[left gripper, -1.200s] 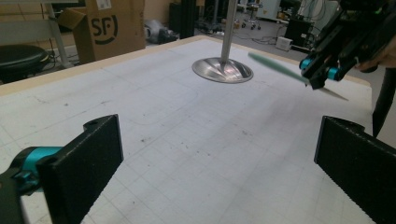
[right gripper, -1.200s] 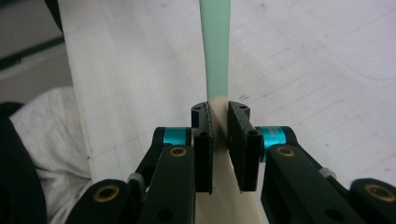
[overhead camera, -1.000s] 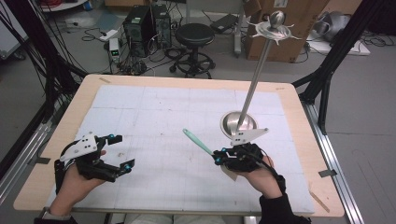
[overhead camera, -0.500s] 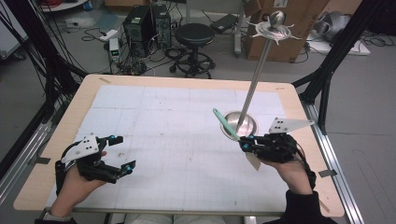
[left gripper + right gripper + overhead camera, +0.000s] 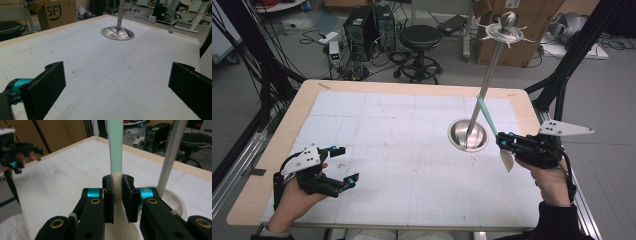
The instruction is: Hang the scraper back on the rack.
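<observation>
Risen rightward, right tongs (image 5: 503, 141) pinch mint-handled spatula (image 5: 487, 119).

Left claw (image 5: 343, 165) wide; right claw (image 5: 503, 142) clamped.

In the left gripper view, at the upper left of the frame, a brown cardboard box (image 5: 53, 13) stands on the floor behind the table. On its side the black letters "SF" are printed large, with a curved black line just right of them. This is the one text that can be read. In the high view, cardboard boxes at the top right of the frame show a few dark marks, but they are too small and blurred to read. The white sheet on the table has grid lines and no writing.
</observation>
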`<state>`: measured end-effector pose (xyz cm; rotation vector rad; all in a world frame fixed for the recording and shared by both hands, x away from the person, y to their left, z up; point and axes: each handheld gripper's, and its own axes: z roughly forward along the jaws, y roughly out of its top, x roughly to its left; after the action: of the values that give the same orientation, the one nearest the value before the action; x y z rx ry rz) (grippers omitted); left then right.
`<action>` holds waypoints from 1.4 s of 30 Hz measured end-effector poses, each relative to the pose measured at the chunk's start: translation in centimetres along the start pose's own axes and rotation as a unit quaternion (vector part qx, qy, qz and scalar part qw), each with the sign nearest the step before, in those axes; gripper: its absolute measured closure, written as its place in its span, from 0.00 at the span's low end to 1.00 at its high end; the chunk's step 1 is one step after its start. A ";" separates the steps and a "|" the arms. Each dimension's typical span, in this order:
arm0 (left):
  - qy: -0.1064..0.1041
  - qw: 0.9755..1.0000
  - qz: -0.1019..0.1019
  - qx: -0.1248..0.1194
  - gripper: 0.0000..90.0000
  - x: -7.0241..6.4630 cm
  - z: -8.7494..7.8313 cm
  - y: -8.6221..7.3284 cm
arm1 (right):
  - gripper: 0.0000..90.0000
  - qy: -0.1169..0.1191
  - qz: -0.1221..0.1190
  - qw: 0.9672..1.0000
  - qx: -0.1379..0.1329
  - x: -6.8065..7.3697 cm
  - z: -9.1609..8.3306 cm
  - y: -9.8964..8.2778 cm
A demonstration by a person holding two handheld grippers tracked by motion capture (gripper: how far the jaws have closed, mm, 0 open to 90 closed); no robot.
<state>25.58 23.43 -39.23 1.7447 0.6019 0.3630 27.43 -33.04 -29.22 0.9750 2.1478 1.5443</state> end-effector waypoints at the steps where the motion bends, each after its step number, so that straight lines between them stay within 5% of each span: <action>1: 0.000 1.000 -0.001 0.000 0.02 0.0 0.0 0.0 | 0.90 -0.004 0.002 1.000 -0.002 -0.2 -0.2 0.2; 17: -0.004 1.000 -0.008 -0.001 0.02 -0.1 -0.1 -0.1 | 0.90 -0.044 -0.017 0.998 -0.049 -3.4 -2.8 3.2; 24: -0.007 1.000 -0.017 -0.011 0.02 -0.1 -0.5 0.1 | 0.90 -0.045 -0.006 0.997 -0.056 -4.7 -3.8 3.9; 42: 0.007 1.000 -0.021 -0.007 0.02 0.2 -1.5 -0.4 | 0.90 -0.069 -0.020 0.993 -0.091 -5.7 -5.0 6.9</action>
<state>24.84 24.76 -39.27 1.7149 0.6432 0.3507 30.79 -39.22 -21.80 0.9420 1.8847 1.5728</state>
